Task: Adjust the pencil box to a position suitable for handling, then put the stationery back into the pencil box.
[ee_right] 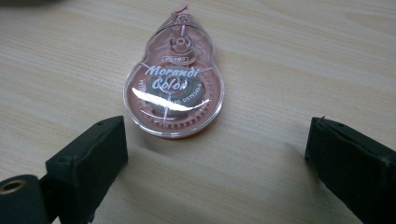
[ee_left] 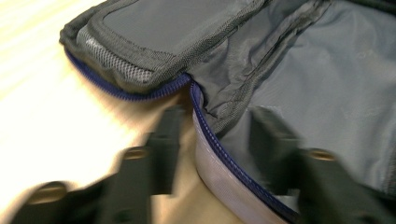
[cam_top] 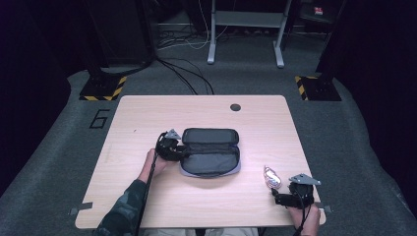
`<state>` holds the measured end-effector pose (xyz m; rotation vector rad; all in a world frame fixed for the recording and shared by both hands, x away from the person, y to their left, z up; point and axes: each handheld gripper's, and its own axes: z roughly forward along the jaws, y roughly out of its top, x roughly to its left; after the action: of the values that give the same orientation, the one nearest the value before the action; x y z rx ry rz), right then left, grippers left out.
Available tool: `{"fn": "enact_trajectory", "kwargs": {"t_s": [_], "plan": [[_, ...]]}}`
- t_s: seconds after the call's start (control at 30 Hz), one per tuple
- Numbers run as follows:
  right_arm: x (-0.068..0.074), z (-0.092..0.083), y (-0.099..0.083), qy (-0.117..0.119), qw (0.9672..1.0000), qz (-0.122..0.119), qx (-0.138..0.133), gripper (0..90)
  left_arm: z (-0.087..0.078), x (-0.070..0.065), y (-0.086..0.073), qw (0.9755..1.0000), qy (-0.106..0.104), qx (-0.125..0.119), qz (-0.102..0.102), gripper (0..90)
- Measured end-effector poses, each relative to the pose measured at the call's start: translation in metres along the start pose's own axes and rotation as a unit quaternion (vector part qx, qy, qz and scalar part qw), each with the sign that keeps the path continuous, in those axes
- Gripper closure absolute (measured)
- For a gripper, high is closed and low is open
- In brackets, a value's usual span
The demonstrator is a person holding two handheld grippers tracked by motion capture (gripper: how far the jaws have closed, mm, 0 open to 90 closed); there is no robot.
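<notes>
A dark pencil pouch lies unzipped in the middle of the wooden table, lid folded back and grey lining showing. My left gripper is at its left end. In the left gripper view the blurred jaws straddle the pouch's blue-zippered front rim, one outside and one inside, with a gap between them. A pink see-through correction tape roller lies near the table's right front corner. My right gripper is just behind it. Its jaws stand wide open, and the roller lies flat just beyond the fingertips.
A small dark round hole sits near the table's far edge. The right gripper is close to the table's right front corner. On the carpeted floor behind the table are cables, a metal desk frame and stands with yellow-black striped bases.
</notes>
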<state>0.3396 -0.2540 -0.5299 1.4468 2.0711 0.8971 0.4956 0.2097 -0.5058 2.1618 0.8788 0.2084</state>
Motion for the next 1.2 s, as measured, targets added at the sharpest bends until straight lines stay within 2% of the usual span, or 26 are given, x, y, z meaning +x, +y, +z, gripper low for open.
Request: {"fn": "enact_trajectory", "kwargs": {"t_s": [0.07,0.1,0.13,0.17,0.23,0.3,0.4,0.47,0.57,0.6,0.63,0.67,0.7,0.8,0.87,0.9,1.0,1.1,1.13,1.17,1.2], "plan": [[0.0,0.0,0.0,0.0,1.0,0.0,0.0,5.2,-0.004,0.0,-0.001,1.0,0.004,-0.002,-0.006,33.9],[0.0,0.0,0.0,0.0,1.0,0.0,0.0,5.2,-0.007,-0.001,-0.002,0.9998,0.004,-0.01,-0.016,33.9],[0.0,0.0,0.0,0.001,1.0,-0.002,-0.002,5.2,-0.015,-0.003,-0.005,0.9995,0.006,-0.02,-0.025,25.8],[0.0,0.0,0.0,0.001,1.0,-0.002,-0.002,5.2,-0.015,-0.003,-0.005,0.9995,0.006,-0.02,-0.025,21.6],[0.0,0.0,0.0,0.0,1.0,-0.001,-0.001,5.3,-0.026,-0.005,-0.012,0.9993,0.017,-0.022,-0.024,19.7],[0.0,0.0,0.0,-0.003,1.0,0.001,0.001,5.3,-0.034,-0.005,-0.018,0.9993,0.017,-0.019,-0.026,15.8],[0.0,0.0,0.0,-0.002,1.0,-0.002,0.0,5.4,-0.045,-0.006,-0.027,0.9986,0.027,-0.019,-0.041,12.6],[0.0,0.0,0.0,-0.002,1.0,-0.002,0.0,5.4,-0.052,-0.006,-0.033,0.998,0.043,-0.014,-0.044,11.2],[0.0,0.0,0.0,-0.003,1.0,0.001,0.0,5.5,-0.057,-0.005,-0.04,0.9969,0.054,-0.008,-0.056,4.6],[0.0,0.0,0.0,-0.003,1.0,0.001,0.0,5.5,-0.062,-0.004,-0.047,0.9962,0.066,-0.011,-0.056,4.1],[0.0,0.0,0.0,-0.003,1.0,0.0,0.0,5.5,-0.062,-0.004,-0.047,0.9962,0.066,-0.011,-0.056,4.1],[0.0,0.0,0.0,-0.003,1.0,0.0,0.0,5.5,-0.067,-0.005,-0.052,0.9952,0.064,-0.024,-0.07,3.6],[0.0,0.0,0.0,-0.003,1.0,-0.002,-0.001,5.5,-0.069,-0.007,-0.053,0.9947,0.067,-0.033,-0.07,2.9],[0.0,0.0,0.0,-0.003,1.0,-0.002,0.0,5.5,-0.079,-0.012,-0.051,0.9938,0.06,-0.056,-0.075,1.4],[0.0,0.0,0.0,-0.003,1.0,-0.002,-0.001,5.5,-0.083,-0.016,-0.051,0.9928,0.069,-0.067,-0.072,1.8],[0.0,0.0,0.0,-0.003,1.0,0.0,0.0,5.5,-0.085,-0.016,-0.051,0.9938,0.064,-0.061,-0.068,3.3],[0.0,0.0,0.0,-0.003,1.0,0.0,0.0,5.5,-0.086,-0.017,-0.057,0.9935,0.054,-0.059,-0.081,4.5],[0.0,0.0,0.0,-0.003,1.0,-0.001,0.0,5.6,-0.089,-0.018,-0.064,0.9934,0.055,-0.059,-0.082,4.5],[0.0,0.0,0.0,-0.003,1.0,-0.001,0.0,5.6,-0.094,-0.019,-0.074,0.9942,0.052,-0.052,-0.079,4.3],[0.0,0.0,0.0,-0.003,1.0,-0.001,0.0,5.6,-0.095,-0.02,-0.079,0.9936,0.061,-0.053,-0.079,3.5],[0.0,0.0,0.0,-0.003,1.0,-0.001,0.0,5.6,-0.098,-0.021,-0.085,0.9939,0.066,-0.044,-0.077,3.2]]}}
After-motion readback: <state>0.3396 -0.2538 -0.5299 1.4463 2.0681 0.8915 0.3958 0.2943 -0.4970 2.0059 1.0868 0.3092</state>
